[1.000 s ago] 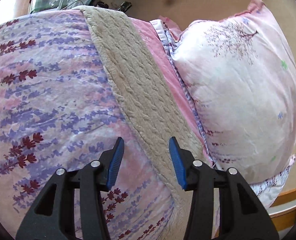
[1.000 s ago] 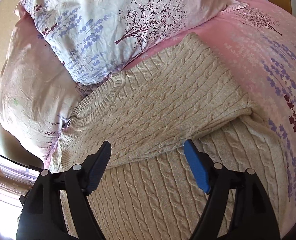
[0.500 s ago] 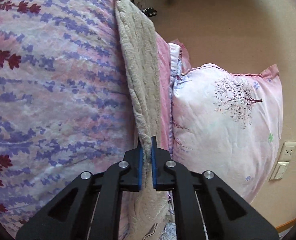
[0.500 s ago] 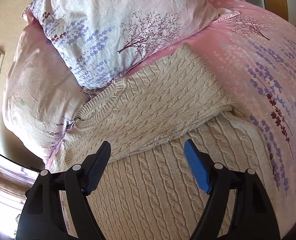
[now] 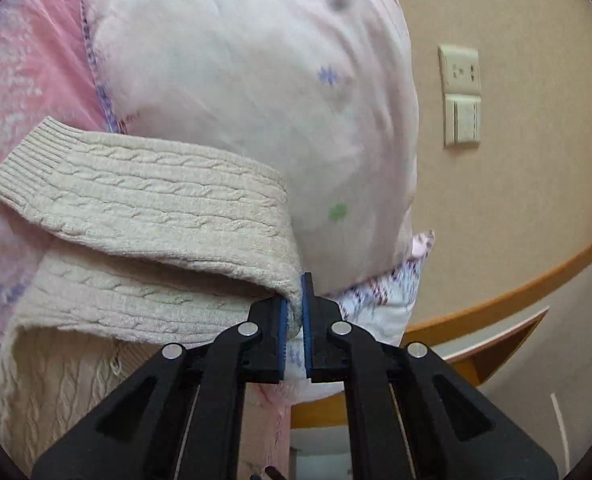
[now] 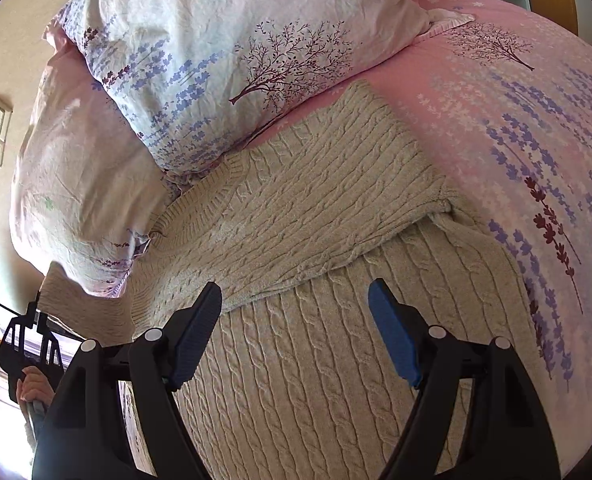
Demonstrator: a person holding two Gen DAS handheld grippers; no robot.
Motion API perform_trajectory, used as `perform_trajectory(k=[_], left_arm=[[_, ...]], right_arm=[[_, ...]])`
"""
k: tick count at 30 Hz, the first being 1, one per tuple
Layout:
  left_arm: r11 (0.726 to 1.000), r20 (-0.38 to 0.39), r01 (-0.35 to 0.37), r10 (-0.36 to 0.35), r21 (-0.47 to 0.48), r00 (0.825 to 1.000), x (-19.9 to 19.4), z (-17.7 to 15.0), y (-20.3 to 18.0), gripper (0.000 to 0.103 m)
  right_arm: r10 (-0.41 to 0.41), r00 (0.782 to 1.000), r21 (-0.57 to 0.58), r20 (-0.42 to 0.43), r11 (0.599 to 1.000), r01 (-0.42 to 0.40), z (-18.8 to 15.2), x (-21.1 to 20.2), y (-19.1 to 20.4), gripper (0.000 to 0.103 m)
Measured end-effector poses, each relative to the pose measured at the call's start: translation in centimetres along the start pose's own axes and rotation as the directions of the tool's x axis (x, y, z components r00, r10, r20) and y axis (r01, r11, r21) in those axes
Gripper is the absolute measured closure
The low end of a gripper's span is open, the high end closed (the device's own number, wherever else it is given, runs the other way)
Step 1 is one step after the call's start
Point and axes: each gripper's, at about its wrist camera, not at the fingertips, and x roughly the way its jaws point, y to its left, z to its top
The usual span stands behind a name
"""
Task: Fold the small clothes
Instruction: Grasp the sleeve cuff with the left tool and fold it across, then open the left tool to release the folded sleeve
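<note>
Home bedroom. Made bed (image 6: 516, 92) under pink floral cover with purple sprigs and tree prints; two matching pillows (image 6: 216, 40) stacked at its head. Beige wall (image 5: 516, 160) carries a socket and switch plate (image 5: 460, 96). Wooden trim (image 5: 516, 300) runs along the wall.

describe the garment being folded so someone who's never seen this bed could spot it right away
On the pink floral bed cover, just below the two pillows, lies a beige cable-knit sweater with one sleeve folded across its chest. It is the only plain, unprinted fabric there, and the left gripper pinches its edge.
</note>
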Motion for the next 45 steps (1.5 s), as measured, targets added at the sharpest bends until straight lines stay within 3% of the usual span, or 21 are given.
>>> perform_trajectory(k=[3,6,9,12,14,20,23,24,28,30,32,33,34,36,38,40,41,42,45], left_arm=[[0.994,-0.097,-0.103,0.107,0.045,0.99,3.8,-4.8,1.3,0.097],[0.967,-0.182,-0.245,0.253,0.062,0.95,6.5,-8.3,3.9,0.097],[0.953,-0.218,-0.3,0.3,0.033,0.929,7.0,-9.5,5.7,0.093],[0.952,-0.175,-0.305,0.295,-0.03,0.939,6.0,-8.3,6.1,0.064],[0.95,-0.123,-0.305,0.295,-0.071,0.948,4.7,-6.6,6.4,0.06],[0.919,0.021,-0.313,0.327,-0.239,0.945,1.9,-1.5,8.8,0.065],[0.918,0.058,-0.244,0.275,-0.313,0.96,1.8,-0.3,9.3,0.085],[0.925,0.064,-0.223,0.253,-0.306,0.965,2.1,-0.1,8.9,0.094],[0.975,0.039,-0.159,0.167,-0.157,0.985,4.8,-0.4,4.9,0.096],[0.991,-0.016,-0.13,0.129,-0.029,0.991,6.9,-1.5,2.1,0.096],[0.982,-0.096,-0.109,0.124,0.153,0.988,9.4,-3.6,-1.1,0.096],[0.962,-0.145,-0.099,0.14,0.256,0.979,10.9,-5.1,-2.7,0.096],[0.924,-0.198,-0.09,0.174,0.372,0.965,12.4,-7.1,-4.1,0.096],[0.811,-0.296,-0.064,0.284,0.582,0.912,15.4,-12.0,-5.7,0.096],[0.678,-0.372,-0.025,0.434,0.735,0.821,18.1,-17.5,-5.4,0.094],[0.557,-0.385,0.006,0.566,0.83,0.729,19.7,-21.8,-4.1,0.086],[0.522,-0.385,0.018,0.605,0.853,0.697,19.9,-23.0,-3.5,0.085],[0.52,-0.394,0.025,0.613,0.854,0.685,19.6,-23.5,-3.0,0.085],[0.588,-0.426,0.022,0.559,0.809,0.711,16.7,-22.0,-2.4,0.069]], right_arm=[[-0.004,1.0,0.016,0.002,1.0,0.004,0.0,-0.4,-0.8,0.026],[-0.013,1.0,0.028,0.005,1.0,0.013,0.0,-0.8,-1.6,0.026],[-0.025,1.0,0.04,0.012,0.999,0.024,0.0,-1.3,-2.4,0.026],[-0.032,0.999,0.06,0.014,0.998,0.032,0.1,-1.6,-3.2,0.026],[-0.034,0.999,0.064,0.011,0.997,0.033,0.1,-1.5,-3.4,0.026],[-0.018,1.0,0.029,-0.002,0.999,0.018,0.1,-0.9,-2.7,0.026],[-0.02,1.0,0.006,-0.006,1.0,0.02,-0.1,-0.9,-2.6,0.026],[-0.02,1.0,0.004,-0.007,1.0,0.02,-0.1,-0.9,-2.7,0.026],[-0.02,1.0,0.029,-0.003,0.999,0.02,0.2,-1.3,-3.7,0.026],[-0.02,1.0,0.037,0.004,0.999,0.02,0.3,-1.6,-4.1,0.026],[-0.017,1.0,0.044,0.014,0.999,0.017,0.4,-2.0,-4.5,0.026],[-0.017,1.0,0.045,0.02,0.999,0.016,0.4,-2.1,-4.7,0.026],[-0.018,1.0,0.046,0.025,0.999,0.017,0.5,-2.3,-4.8,0.026],[-0.02,0.999,0.047,0.032,0.999,0.019,0.6,-2.5,-5.1,0.026],[-0.02,0.999,0.054,0.034,0.998,0.018,0.7,-2.7,-5.5,0.026],[-0.012,0.999,0.058,0.043,0.998,0.01,0.8,-3.0,-5.7,0.026],[-0.005,0.999,0.054,0.052,0.999,0.002,0.9,-3.2,-5.6,0.026],[0.006,0.998,0.044,0.063,0.999,-0.009,1.1,-3.5,-5.4,0.026],[0.057,0.995,0.001,0.078,0.998,-0.057,1.9,-3.6,-4.4,0.029]])
